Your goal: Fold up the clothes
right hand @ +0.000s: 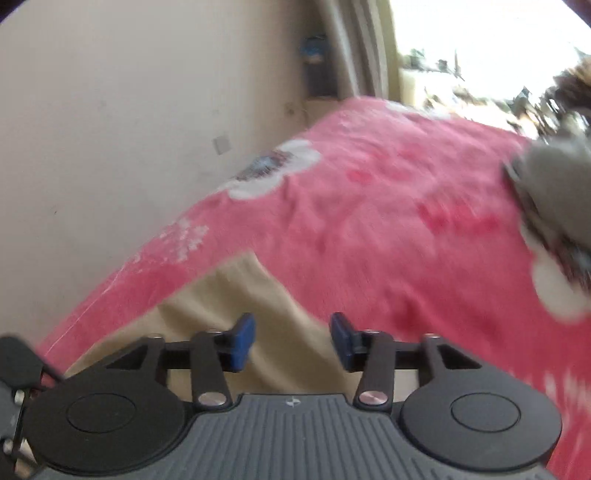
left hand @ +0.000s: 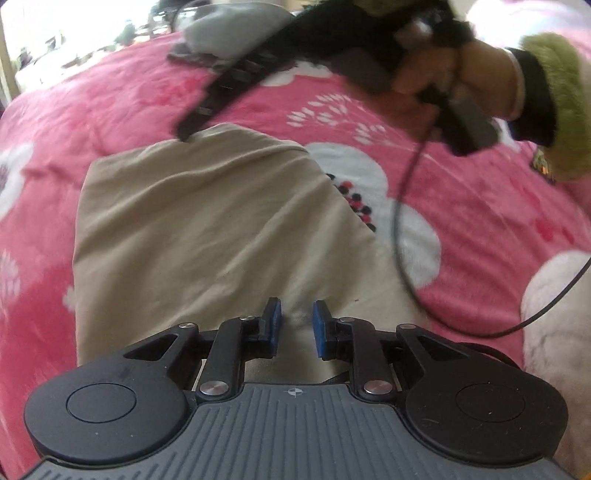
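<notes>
**Both claws clear of the folded beige garment**

Your left claw (left hand: 297, 328) hangs over the near part of the beige garment (left hand: 207, 229) with its blue pads a narrow gap apart and nothing between them; the cloth shows through the gap, lying below rather than pinched. Your right claw (right hand: 291, 341) stands wider, also empty, above the garment's far corner (right hand: 236, 295).

The garment lies on the pink flowered bedspread (left hand: 110, 103) as a compact block with smooth, doubled-looking edges, so it reads as a fold already laid down. That would explain why neither claw grips it: the cloth is resting under its own weight and holding its shape.

In the left view, your right hand (left hand: 476, 74) holds its tool (left hand: 458, 110) up above the bed beyond the garment, with its cable (left hand: 402, 206) looping down beside the cloth. Keep that cable off the fold so it does not drag a corner.

A grey bundle of cloth (left hand: 225, 33) sits at the far end of the bed, well apart. It is probably the next piece, though the blur there hides what it is.
</notes>
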`<state>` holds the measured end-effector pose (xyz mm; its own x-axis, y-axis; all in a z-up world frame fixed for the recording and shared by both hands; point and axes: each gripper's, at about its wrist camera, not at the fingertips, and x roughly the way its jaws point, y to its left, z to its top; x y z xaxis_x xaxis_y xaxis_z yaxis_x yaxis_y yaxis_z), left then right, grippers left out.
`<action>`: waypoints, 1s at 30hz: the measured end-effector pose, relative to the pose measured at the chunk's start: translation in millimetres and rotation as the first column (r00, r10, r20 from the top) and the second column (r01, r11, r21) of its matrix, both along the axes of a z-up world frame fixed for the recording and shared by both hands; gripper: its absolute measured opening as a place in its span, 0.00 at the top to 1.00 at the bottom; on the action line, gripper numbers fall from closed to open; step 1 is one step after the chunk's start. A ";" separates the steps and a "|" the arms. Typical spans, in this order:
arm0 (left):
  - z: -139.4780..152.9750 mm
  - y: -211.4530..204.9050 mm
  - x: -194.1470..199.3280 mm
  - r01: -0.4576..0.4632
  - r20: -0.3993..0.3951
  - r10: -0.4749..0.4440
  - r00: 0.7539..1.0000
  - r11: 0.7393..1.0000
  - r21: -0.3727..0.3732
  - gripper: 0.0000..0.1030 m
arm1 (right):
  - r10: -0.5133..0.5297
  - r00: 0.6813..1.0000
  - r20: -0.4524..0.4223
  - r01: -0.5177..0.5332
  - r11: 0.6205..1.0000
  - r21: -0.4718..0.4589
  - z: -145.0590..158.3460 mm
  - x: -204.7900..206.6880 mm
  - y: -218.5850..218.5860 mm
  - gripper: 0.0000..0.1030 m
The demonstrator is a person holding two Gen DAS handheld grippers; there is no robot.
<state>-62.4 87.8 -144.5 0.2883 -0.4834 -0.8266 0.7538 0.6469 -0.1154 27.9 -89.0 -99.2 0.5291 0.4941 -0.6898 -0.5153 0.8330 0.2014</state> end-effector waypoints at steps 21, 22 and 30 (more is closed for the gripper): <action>-14.1 16.2 2.3 -0.038 -0.027 0.035 0.999 0.993 -0.112 0.81 | 0.056 0.990 -0.129 -0.044 0.995 0.092 -37.4 72.1 12.1 0.99; -14.2 16.5 2.5 -0.039 -0.031 0.035 0.999 0.993 -0.111 0.81 | 0.016 0.991 -0.131 0.002 0.991 0.132 -34.2 73.7 0.9 0.98; -11.4 14.9 1.3 -0.051 -0.033 0.047 0.998 0.993 -0.104 0.81 | -0.073 0.984 -0.165 0.096 0.985 0.141 -15.9 48.8 -95.6 0.61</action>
<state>-61.2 102.7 -155.9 0.2895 -0.5533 -0.7811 0.7166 0.6663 -0.2064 76.7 -184.6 -115.1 0.4626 0.5550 -0.6914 -0.3959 0.8271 0.3990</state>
